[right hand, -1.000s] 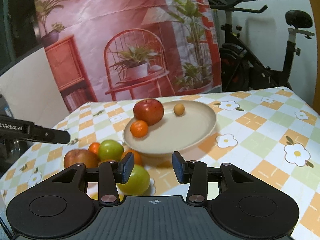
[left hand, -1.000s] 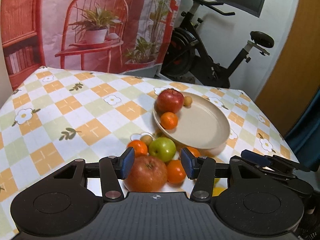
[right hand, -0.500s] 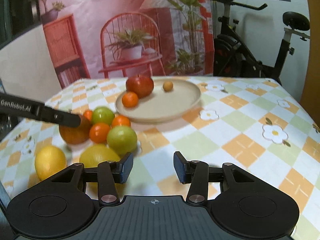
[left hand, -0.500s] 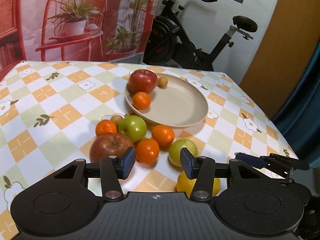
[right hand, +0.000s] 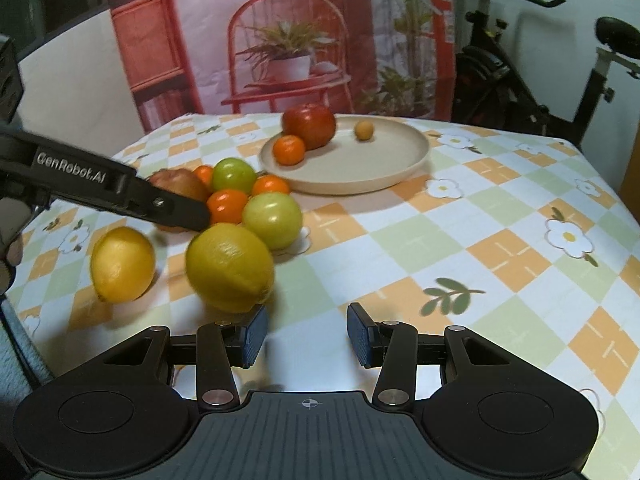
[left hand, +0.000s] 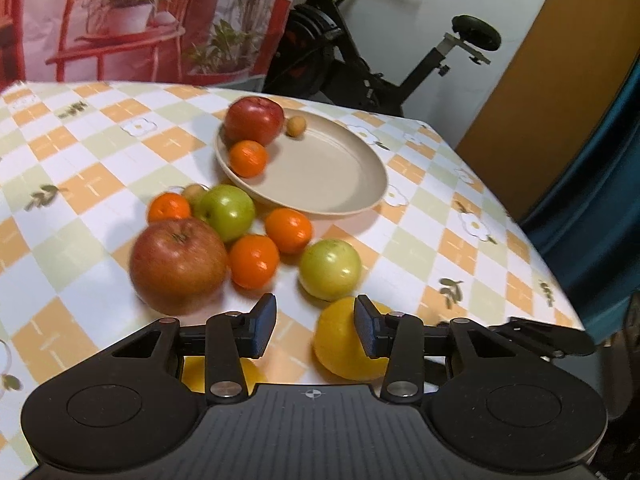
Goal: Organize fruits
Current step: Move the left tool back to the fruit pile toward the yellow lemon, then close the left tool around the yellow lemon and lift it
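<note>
Behind checkered tablecloth [right hand: 460, 240] fruit, left hand-held gripper [right hand: 176, 208] seemingly reads "GenRobot.AI".

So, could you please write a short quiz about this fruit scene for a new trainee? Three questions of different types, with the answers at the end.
1. True or false: the plate already holds a red apple, one orange and a small tan fruit.
2. Multiple choice: in the right wrist view, which fruit lies nearest the right gripper? A) the large yellow citrus B) the brownish-red apple C) a banana
3. Fill in: both the right gripper and the left gripper are ____ and hold nothing.

Key: 1 true; 2 A; 3 open
</note>
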Motion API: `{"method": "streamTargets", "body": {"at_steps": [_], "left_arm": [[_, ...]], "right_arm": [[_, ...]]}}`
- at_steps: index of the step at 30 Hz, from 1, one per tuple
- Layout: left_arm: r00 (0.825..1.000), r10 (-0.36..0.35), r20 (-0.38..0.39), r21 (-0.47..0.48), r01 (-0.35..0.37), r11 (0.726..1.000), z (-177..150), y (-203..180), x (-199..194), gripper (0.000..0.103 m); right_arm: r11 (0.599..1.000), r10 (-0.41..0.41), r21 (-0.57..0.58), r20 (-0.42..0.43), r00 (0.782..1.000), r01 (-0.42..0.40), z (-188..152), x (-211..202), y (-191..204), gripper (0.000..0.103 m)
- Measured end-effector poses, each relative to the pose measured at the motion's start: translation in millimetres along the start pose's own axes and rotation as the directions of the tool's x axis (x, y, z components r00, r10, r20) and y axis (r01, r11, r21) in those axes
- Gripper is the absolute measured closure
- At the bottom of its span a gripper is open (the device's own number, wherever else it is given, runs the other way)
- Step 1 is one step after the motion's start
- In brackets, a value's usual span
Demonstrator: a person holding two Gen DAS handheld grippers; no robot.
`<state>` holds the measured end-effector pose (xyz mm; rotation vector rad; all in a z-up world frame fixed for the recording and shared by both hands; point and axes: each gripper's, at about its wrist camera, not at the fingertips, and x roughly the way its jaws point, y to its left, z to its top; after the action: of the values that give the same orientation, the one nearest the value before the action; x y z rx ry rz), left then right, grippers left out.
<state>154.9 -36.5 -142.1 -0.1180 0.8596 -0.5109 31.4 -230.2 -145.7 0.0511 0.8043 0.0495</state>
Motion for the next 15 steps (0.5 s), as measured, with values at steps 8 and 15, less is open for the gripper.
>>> {"method": "streamTargets", "body": {"at_steps": [8,15], "left_arm": [[0.995,-0.101,-0.017,-0.081,0.099,0.992,-3.4,6.9,9.0,0.059],[0.989,-0.141,-0.032,-0.039,0.14,0.989,-4.9,-2.7,14.7,0.064]], "right_arm": [[0.998,0.037,-0.055,-0.018,0.999,-0.038,-0.6,5.5,10.6,0.062],[0.994,0.073,-0.079,-0.011,0.997,-0.073,-0.1,7.3,15.8,0.063]]}}
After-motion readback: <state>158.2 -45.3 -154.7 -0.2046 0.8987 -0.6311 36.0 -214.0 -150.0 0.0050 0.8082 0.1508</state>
